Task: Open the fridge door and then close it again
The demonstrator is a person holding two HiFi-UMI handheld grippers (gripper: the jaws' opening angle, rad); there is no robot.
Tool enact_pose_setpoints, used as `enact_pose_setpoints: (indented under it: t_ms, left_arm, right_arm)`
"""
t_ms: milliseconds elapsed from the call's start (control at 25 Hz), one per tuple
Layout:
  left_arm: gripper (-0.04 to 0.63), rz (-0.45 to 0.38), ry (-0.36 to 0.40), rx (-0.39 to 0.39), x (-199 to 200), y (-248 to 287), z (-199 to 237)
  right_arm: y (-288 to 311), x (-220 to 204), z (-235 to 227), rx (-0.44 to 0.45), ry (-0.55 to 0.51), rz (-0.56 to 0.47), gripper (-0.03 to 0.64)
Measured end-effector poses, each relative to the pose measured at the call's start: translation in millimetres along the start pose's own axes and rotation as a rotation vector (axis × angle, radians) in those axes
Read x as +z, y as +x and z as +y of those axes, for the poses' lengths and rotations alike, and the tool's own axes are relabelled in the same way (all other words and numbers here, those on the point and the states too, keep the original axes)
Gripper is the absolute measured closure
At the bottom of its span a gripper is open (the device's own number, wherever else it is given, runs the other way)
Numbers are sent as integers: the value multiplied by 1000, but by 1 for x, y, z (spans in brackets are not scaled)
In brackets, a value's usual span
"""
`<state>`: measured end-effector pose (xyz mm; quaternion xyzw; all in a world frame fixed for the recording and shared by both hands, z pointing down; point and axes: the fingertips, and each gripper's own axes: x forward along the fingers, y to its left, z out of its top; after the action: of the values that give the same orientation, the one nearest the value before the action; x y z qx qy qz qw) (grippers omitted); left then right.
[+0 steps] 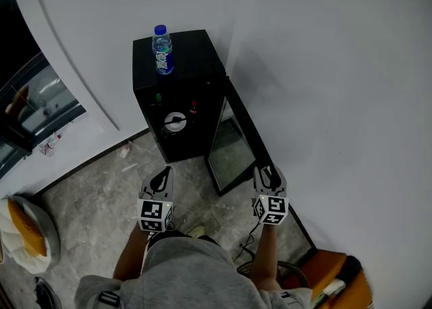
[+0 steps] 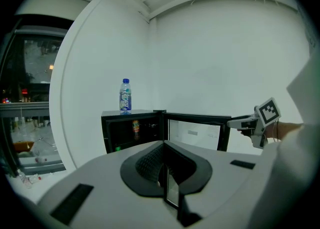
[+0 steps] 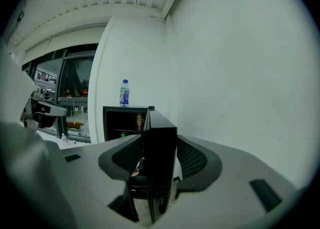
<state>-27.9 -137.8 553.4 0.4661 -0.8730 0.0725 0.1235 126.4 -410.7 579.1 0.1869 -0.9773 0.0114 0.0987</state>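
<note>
White curved walls and a grey marbled floor surround you, with a dark window off to your left. The small black fridge stands upright on the floor against the wall, straight ahead of you, its open front facing you. Its glass-panelled door is swung wide on the hinge at the picture's right, long axis upright, its free edge pointing back at you. A blue-capped water bottle stands on the fridge top, and a can shows inside. Your right gripper is released, jaws wide apart with the door's free edge between them. Your left gripper is clenched empty, well apart from the fridge.
</note>
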Motion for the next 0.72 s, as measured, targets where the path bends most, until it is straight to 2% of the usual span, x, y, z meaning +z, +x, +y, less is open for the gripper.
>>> enact_pose_setpoints:
  t_ms: [720]
  left_arm:
    - [591,11,-15,48,-9,-24,9]
  right_arm:
    - [-6,2,30,80,-19,-11,385]
